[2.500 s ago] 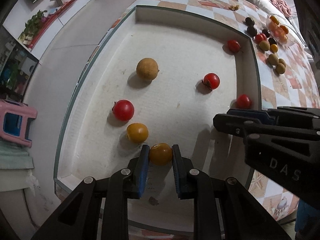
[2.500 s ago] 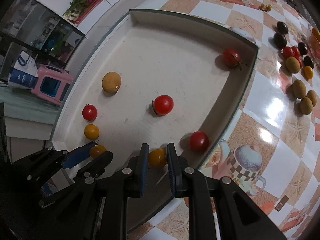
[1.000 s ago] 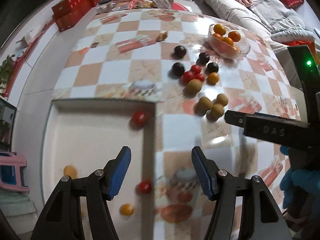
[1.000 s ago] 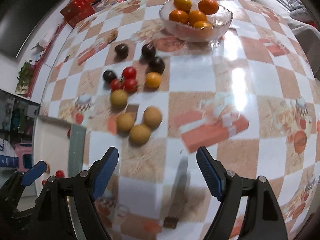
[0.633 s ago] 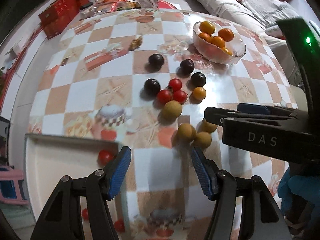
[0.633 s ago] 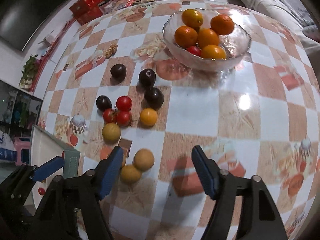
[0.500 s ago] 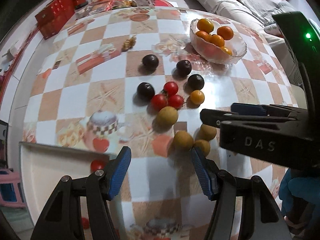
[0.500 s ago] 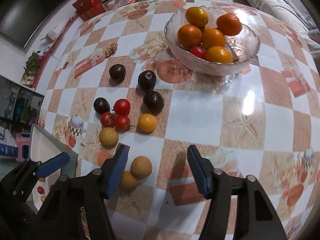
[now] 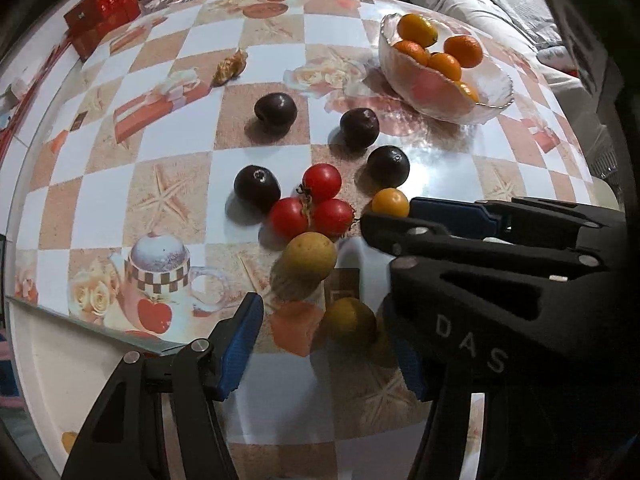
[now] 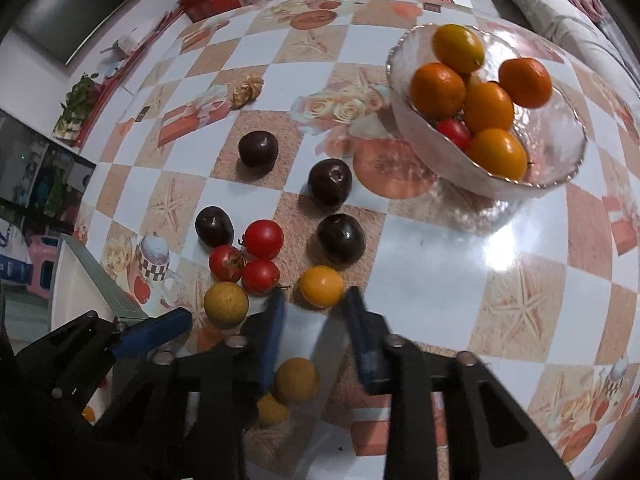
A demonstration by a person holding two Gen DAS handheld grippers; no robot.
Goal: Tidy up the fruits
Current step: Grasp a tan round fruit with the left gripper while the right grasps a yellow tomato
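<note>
Loose fruit lies on the checked tablecloth: three red tomatoes (image 9: 322, 182), several dark plums (image 9: 257, 188), tan round fruits (image 9: 310, 256) and a yellow cherry tomato (image 10: 321, 286). My right gripper (image 10: 316, 300) points down and is shut on the yellow cherry tomato (image 9: 390, 202) at its fingertips, which look blurred. My left gripper (image 9: 326, 320) is closing around a tan fruit (image 9: 350, 322). A gap shows between that fruit and the left pad, and the right arm hides the other finger. Another tan fruit (image 10: 296, 380) lies under the right gripper.
A glass bowl (image 10: 560, 176) of oranges and one red tomato stands at the back right. The white tray (image 9: 60, 360) lies at the near left with fruit in it. A gold wrapper (image 9: 230, 66) and red boxes (image 9: 104, 12) are farther back.
Both grippers left the tray, where each had held a yellow tomato, and came over the loose fruit. The right jaws narrowed from wide around the yellow tomato. The left jaws narrowed slightly.
</note>
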